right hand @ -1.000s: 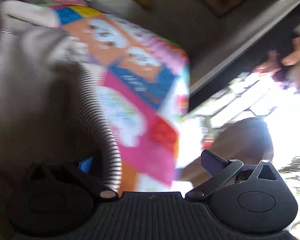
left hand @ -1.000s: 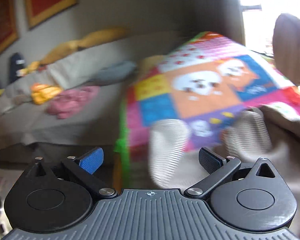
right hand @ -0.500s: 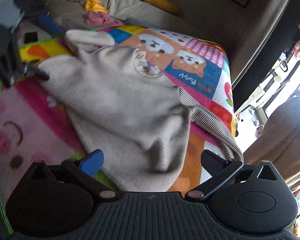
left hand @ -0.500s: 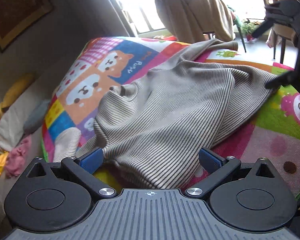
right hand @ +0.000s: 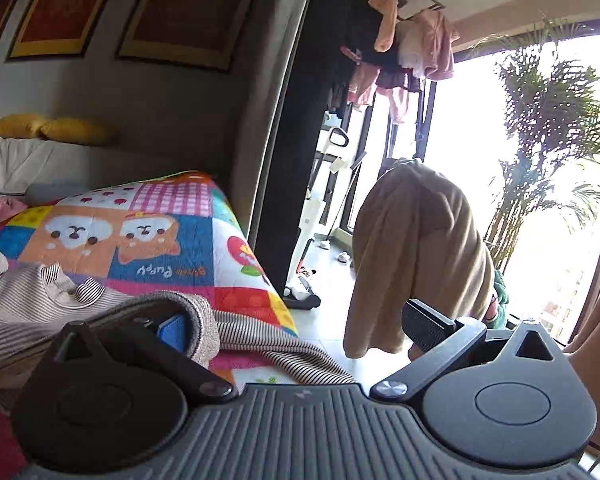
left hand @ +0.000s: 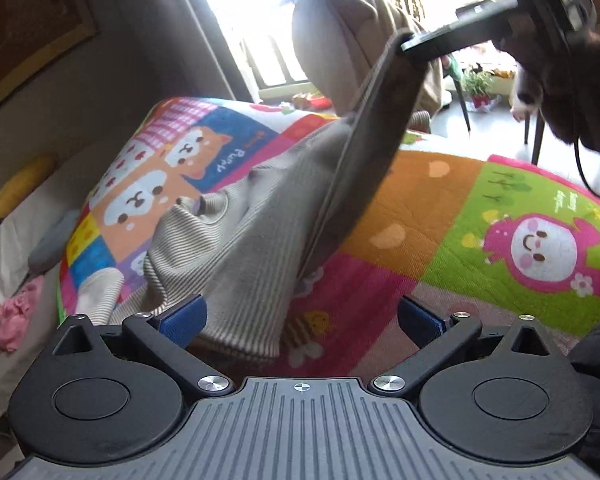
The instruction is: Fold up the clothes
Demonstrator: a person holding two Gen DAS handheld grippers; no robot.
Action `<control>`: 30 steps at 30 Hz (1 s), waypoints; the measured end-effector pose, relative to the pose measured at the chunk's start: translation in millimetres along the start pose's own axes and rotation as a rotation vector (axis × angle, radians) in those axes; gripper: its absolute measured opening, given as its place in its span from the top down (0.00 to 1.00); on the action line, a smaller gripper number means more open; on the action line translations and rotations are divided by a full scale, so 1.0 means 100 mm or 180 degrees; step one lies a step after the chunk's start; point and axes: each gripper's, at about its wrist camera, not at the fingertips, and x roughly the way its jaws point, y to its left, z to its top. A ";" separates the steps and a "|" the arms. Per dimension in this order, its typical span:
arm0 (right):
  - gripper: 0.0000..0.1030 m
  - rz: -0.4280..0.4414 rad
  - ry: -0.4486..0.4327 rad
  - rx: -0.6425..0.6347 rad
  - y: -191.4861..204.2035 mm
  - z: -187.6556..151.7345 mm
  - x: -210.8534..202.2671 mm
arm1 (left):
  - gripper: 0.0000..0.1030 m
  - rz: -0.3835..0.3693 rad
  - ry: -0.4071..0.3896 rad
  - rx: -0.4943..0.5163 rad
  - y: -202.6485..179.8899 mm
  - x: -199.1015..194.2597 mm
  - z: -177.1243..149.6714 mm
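A beige striped top (left hand: 236, 252) lies crumpled on a colourful cartoon quilt (left hand: 480, 216). My left gripper (left hand: 300, 316) is open, low over the top's near hem, which lies between the jaws. In the left wrist view my right gripper (left hand: 416, 46) is up high with a fold of the top hanging from one finger. In the right wrist view my right gripper (right hand: 296, 324) is open; the top's hem (right hand: 196, 312) is draped over its left finger, and the striped fabric (right hand: 28, 312) trails down to the quilt (right hand: 172, 240).
A chair draped with a tan garment (right hand: 416, 256) stands by the bright window beside the bed. Clothes hang on a rack (right hand: 404, 48) above. Yellow cushions (right hand: 56, 130) and pink cloth (left hand: 16, 316) lie on a sofa beyond the quilt.
My right gripper has risen and swung toward the window, lifting part of the top off the quilt. My left gripper has come closer to the near hem.
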 end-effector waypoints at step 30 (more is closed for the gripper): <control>0.00 0.0097 -0.0024 -0.0394 0.10 0.03 0.04 | 0.00 0.0240 -0.0061 0.0283 -0.14 0.30 0.08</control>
